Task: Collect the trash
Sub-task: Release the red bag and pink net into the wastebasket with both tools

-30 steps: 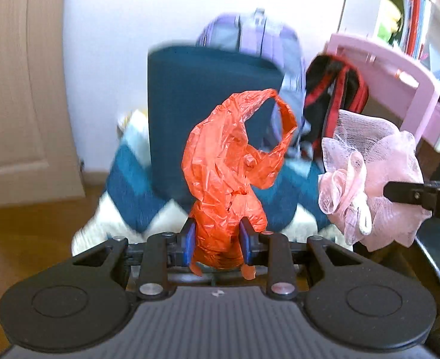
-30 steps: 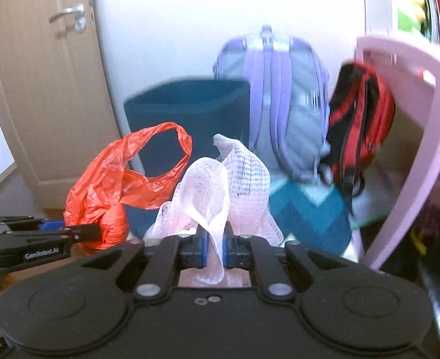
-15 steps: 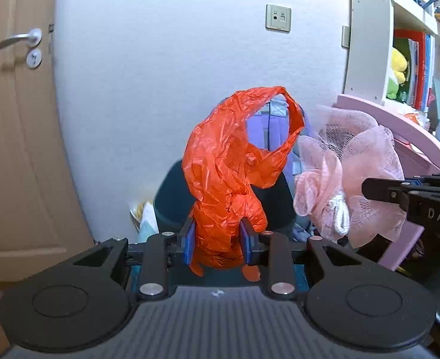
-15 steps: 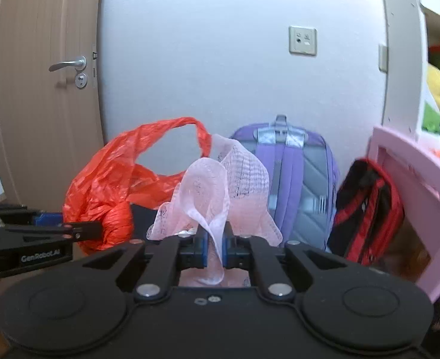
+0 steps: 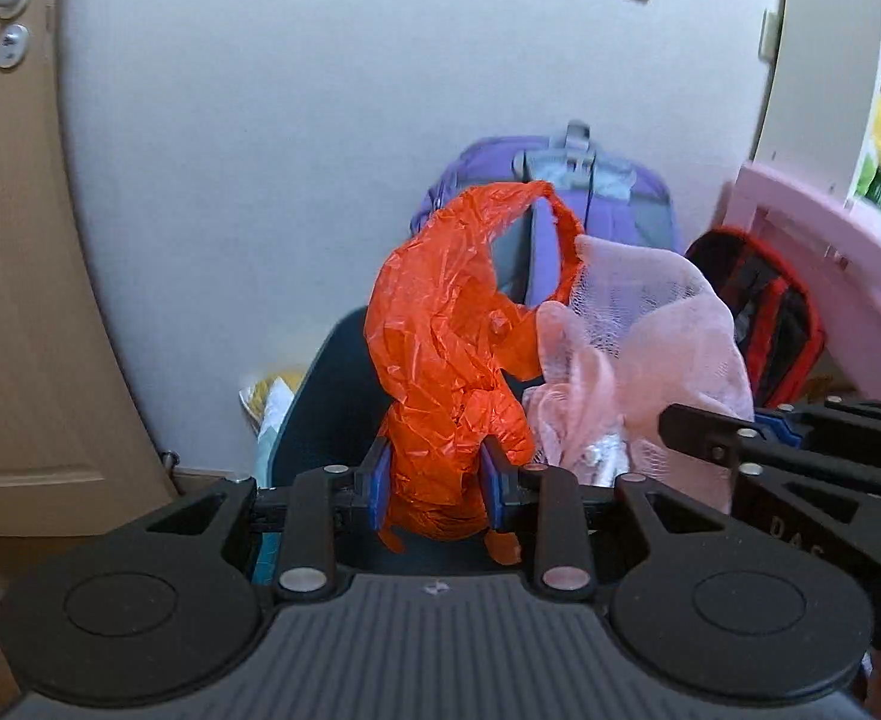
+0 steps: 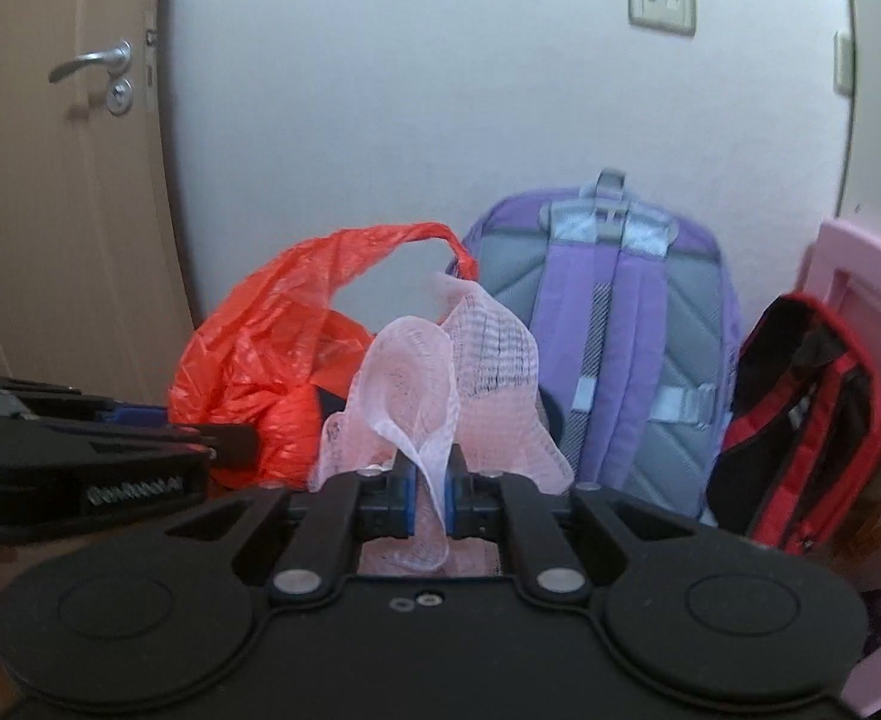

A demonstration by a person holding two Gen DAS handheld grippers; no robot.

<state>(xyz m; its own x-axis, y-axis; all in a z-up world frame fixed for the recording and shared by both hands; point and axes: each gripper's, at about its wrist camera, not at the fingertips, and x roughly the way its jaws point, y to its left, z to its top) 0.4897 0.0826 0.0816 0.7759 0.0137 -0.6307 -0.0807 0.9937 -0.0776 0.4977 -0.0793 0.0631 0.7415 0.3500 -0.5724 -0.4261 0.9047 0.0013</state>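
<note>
My left gripper (image 5: 435, 480) is shut on a crumpled orange plastic bag (image 5: 440, 354), held up in the air. My right gripper (image 6: 429, 492) is shut on a pink mesh net (image 6: 440, 372). The two are side by side, the net (image 5: 638, 330) touching the bag's right side in the left wrist view. The orange bag (image 6: 272, 360) shows left of the net in the right wrist view, with the left gripper's body at the left edge. A dark teal bin (image 5: 326, 402) stands behind and below the bag, mostly hidden.
A purple backpack (image 6: 614, 336) leans on the white wall, a red and black bag (image 6: 800, 420) to its right. Pink furniture (image 5: 812, 240) and a bookshelf are at the right. A wooden door (image 6: 62, 180) is at the left.
Both grippers have lifted and tilted up, then dipped slightly; the bin and chevron rug have dropped out of sight. The net has moved closer to the orange bag and now touches it.
</note>
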